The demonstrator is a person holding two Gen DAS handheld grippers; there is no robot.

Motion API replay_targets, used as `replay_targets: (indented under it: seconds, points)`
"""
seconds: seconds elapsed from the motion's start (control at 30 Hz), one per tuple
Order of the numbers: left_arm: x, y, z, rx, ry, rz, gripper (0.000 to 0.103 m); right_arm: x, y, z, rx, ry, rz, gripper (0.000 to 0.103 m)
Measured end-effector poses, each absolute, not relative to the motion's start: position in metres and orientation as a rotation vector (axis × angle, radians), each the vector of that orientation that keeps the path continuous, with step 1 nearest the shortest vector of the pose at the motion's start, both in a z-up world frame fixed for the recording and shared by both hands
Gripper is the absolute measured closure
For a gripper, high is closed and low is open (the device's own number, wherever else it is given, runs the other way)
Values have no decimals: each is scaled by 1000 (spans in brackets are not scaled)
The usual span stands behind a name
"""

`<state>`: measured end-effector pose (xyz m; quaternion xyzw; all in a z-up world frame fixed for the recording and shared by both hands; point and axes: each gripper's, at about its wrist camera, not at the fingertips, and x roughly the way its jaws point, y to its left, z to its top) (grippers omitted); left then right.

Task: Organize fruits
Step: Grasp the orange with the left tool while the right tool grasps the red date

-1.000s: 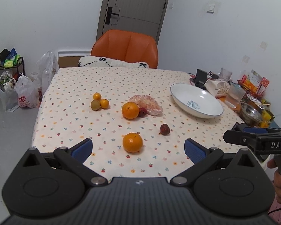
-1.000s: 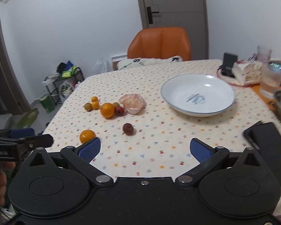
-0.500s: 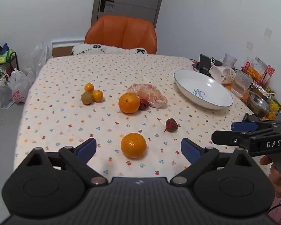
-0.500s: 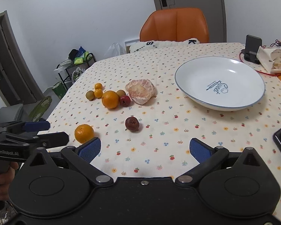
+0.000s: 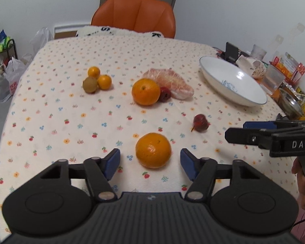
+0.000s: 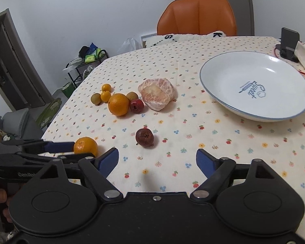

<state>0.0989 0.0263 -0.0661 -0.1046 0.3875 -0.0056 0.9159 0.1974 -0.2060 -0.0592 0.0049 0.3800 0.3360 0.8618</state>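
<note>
Both my tongs have dropped and pushed in toward the table over the last second. My left gripper (image 5: 150,163) now has its blue pads either side of the near orange (image 5: 153,150), jaws spread, not touching it that I can see; a second ago that orange sat well ahead of the pads. My right gripper (image 6: 157,160) is released too, jaws wide, holding nothing, lined up roughly behind the dark red fruit (image 6: 144,137), which lies ahead of the pads, not between them. So I judge the first picks are being set up: left on the orange, right probably on the red one. The white bowl (image 6: 215,93) is empty, nothing sorted yet.

All fruit sits on the flowered tablecloth (image 5: 57,111): the far orange (image 5: 146,91) touches a small red fruit (image 5: 165,94) beside the peeled pomelo (image 5: 170,82), and two small oranges plus a green-brown fruit (image 5: 90,84) cluster further left.

View differences: the right wrist shows a second green-brown fruit (image 6: 132,96) behind the far orange, hidden in the left view. It also shows the bowl's printed inside. The left wrist shows the clutter past the bowl: clear cup (image 5: 273,79), metal bowl (image 5: 290,101), snack packets. Each view catches the other gripper from the side, with a bit of my hand.
</note>
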Motion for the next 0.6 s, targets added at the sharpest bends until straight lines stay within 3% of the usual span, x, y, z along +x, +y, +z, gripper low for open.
replay_targets:
  seconds: [0.1,0.33,0.6]
  points:
    - [100,26,-66,-205,791,-4,45,202,-201,-62,16,797,721,29]
    - [100,29,-66,-241,783,-26,66,208,-188,-68,0,812,751,35]
    - [96,32,-63,-244,763,-9,66,213,-178,-72,-22,803,750,49]
